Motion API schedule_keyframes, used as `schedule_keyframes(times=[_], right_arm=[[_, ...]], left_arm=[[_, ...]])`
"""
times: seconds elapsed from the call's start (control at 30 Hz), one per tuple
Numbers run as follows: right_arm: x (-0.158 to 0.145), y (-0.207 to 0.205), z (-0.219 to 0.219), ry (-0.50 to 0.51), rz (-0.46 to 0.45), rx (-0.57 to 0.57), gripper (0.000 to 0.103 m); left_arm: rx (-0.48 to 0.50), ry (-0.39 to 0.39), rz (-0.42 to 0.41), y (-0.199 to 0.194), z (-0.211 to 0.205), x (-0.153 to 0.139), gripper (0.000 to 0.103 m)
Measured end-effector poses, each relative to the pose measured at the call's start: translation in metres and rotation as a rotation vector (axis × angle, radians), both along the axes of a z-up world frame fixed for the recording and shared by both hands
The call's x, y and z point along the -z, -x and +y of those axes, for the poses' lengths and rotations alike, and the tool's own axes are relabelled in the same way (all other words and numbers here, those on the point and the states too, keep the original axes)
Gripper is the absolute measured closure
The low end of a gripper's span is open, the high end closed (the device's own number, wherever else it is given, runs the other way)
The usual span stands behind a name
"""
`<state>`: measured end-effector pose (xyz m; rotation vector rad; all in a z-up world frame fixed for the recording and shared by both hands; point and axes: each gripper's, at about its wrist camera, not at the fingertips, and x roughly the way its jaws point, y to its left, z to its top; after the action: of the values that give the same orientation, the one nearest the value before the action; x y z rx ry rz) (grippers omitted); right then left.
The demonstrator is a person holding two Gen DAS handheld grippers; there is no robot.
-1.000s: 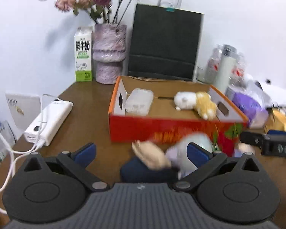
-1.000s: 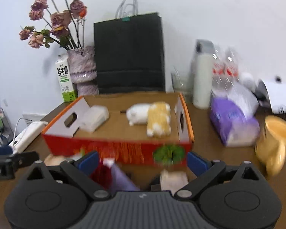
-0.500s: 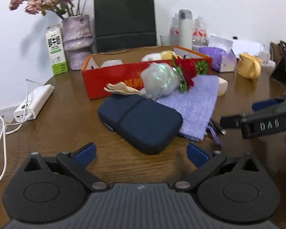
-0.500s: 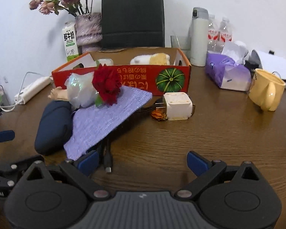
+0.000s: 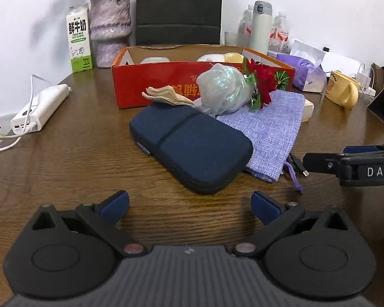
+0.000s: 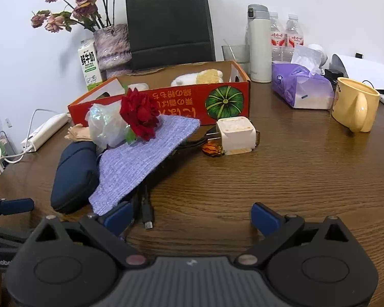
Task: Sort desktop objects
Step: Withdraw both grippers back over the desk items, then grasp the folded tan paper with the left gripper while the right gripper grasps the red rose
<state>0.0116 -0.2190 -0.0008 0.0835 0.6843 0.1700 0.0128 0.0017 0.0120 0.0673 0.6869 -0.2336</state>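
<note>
At the bottom of the left wrist view the left gripper [image 5: 189, 204] is seen with its blue-padded fingers spread wide over bare wood, nothing held between them; the right gripper [image 6: 189, 216] is likewise spread and empty at the bottom of the right wrist view, its left finger just beside the near corner of a lilac woven drawstring pouch [image 6: 143, 158]. The brown wooden table [image 6: 281, 174] is covered in the middle of both views by a heap: a dark blue zipped fabric case [image 5: 189, 143] lies nearest, the pouch overlaps its right edge, and black cable plugs [image 6: 147, 211] are seen poking out from under the pouch. On the far end of the case and pouch a red artificial rose wrapped in clear plastic [image 6: 139, 115] is laid, with a beige folded paper piece [image 5: 166, 95] at its left. To the right of the pouch a white cube-shaped charger [image 6: 236, 134] is found, touching a small dried orange flower head [image 6: 212, 149]. Behind the heap a red shallow cardboard box with a pumpkin print [image 6: 192, 102] is placed, and a white-and-yellow plush toy [image 6: 199, 78] is partly hidden by its wall. At the right a yellow ceramic mug [image 6: 354, 105] and a purple tissue pack [image 6: 300, 89] are seen; at the left, a white power bank [image 5: 39, 110]. Against the wall stand a milk carton [image 5: 79, 39], a purple vase of dried roses [image 6: 112, 46], a black paper bag [image 6: 170, 24] and a white flask [image 6: 258, 43].
</note>
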Motion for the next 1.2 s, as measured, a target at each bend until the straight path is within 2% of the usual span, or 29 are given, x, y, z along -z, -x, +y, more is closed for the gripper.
schedule_keyframes(times=[0.23,0.37,0.43,0.47,0.5,0.53,0.63,0.77,0.83,0.87,0.9,0.93,1.0,1.1,1.2], right_arm=[[0.000,0.000,-0.003,-0.009,-0.006,0.023,0.004],[-0.002,0.004,-0.008,-0.026,-0.033,0.015,0.005],[-0.002,0.001,-0.009,-0.047,-0.009,-0.030,0.015],[-0.002,-0.001,-0.008,-0.048,0.002,-0.041,0.024],[-0.002,-0.003,-0.007,-0.039,0.005,-0.044,0.034],[-0.003,-0.004,-0.006,-0.025,0.001,-0.040,0.038],[-0.014,-0.005,-0.009,-0.020,-0.044,-0.028,0.038],[-0.035,-0.010,-0.018,-0.046,-0.103,-0.018,0.037],[-0.045,-0.015,-0.017,-0.052,-0.159,-0.056,0.035],[-0.048,-0.020,-0.015,-0.053,-0.175,-0.084,0.030],[-0.050,-0.026,-0.014,-0.059,-0.173,-0.091,0.030],[-0.054,-0.035,-0.014,-0.075,-0.172,-0.082,0.030],[-0.060,-0.044,-0.016,-0.130,-0.196,-0.087,0.029],[-0.063,-0.063,-0.015,-0.223,-0.200,-0.138,0.029],[-0.054,-0.088,-0.005,-0.197,-0.134,-0.148,0.029]], left_arm=[[0.010,-0.050,-0.013,0.003,-0.010,0.001,0.000],[0.001,-0.024,-0.036,0.005,-0.006,-0.004,0.000],[0.009,0.033,-0.043,0.001,-0.003,-0.011,0.000],[0.011,0.053,-0.046,-0.003,-0.003,-0.015,0.000],[0.012,0.059,-0.057,-0.008,-0.005,-0.019,0.000],[0.010,0.053,-0.078,-0.014,-0.007,-0.024,0.000],[-0.002,0.021,-0.090,-0.034,-0.016,-0.033,0.000],[-0.002,0.047,-0.137,-0.053,-0.015,-0.040,0.000],[-0.011,0.029,-0.148,-0.062,-0.011,-0.041,0.000],[-0.029,0.014,-0.137,-0.068,-0.008,-0.040,0.000],[-0.051,-0.003,-0.119,-0.073,-0.006,-0.038,0.000],[-0.062,0.001,-0.109,-0.074,-0.001,-0.037,0.000],[-0.060,0.063,-0.108,-0.073,0.013,-0.035,0.000],[-0.122,0.123,-0.088,-0.083,0.028,-0.039,0.000],[-0.196,0.135,-0.068,-0.107,0.031,-0.045,0.001]])
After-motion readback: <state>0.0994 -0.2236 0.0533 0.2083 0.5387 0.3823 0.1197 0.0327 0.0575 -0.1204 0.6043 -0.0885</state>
